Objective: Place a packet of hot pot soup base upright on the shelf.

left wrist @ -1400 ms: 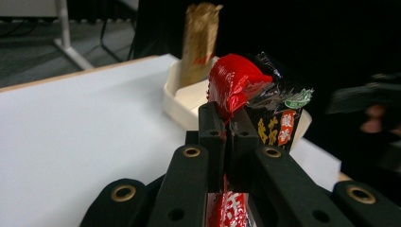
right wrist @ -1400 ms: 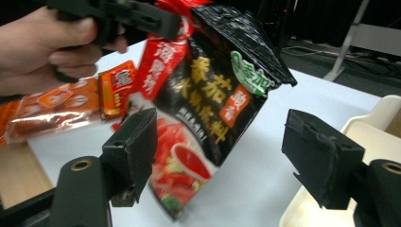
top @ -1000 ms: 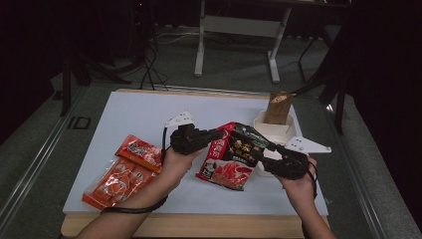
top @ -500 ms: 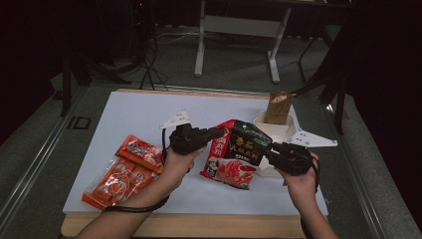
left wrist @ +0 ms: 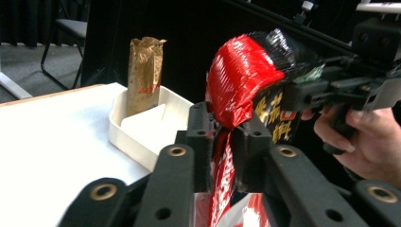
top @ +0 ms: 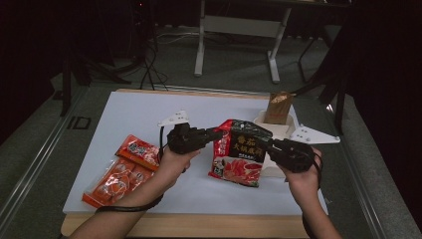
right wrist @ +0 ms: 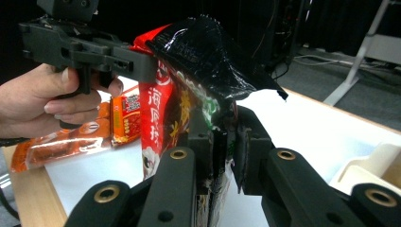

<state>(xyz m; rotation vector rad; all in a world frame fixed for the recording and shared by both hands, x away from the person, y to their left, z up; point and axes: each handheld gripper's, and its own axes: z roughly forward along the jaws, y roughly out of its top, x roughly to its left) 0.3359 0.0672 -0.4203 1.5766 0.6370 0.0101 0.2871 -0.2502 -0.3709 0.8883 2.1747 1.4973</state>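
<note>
- The red-and-black noodle packet (top: 240, 153) hangs above the white table (top: 129, 112), lifted between the two hands, in front of the white tray (top: 283, 130).
- The left tongs (top: 217, 135) pinch the packet's left edge; in the left gripper view the jaws press the red foil, though they have just been easing apart a little.
- The right tongs (top: 264, 144) have just been closing on the packet's right edge; the right gripper view shows the black foil between the jaws, seemingly nipped, though the contact is hard to make out.
- A brown paper bag (top: 278, 107) stands upright in the tray.
- Two orange packets (top: 122, 169) lie flat on the table, left of the left hand (top: 174, 162).
</note>
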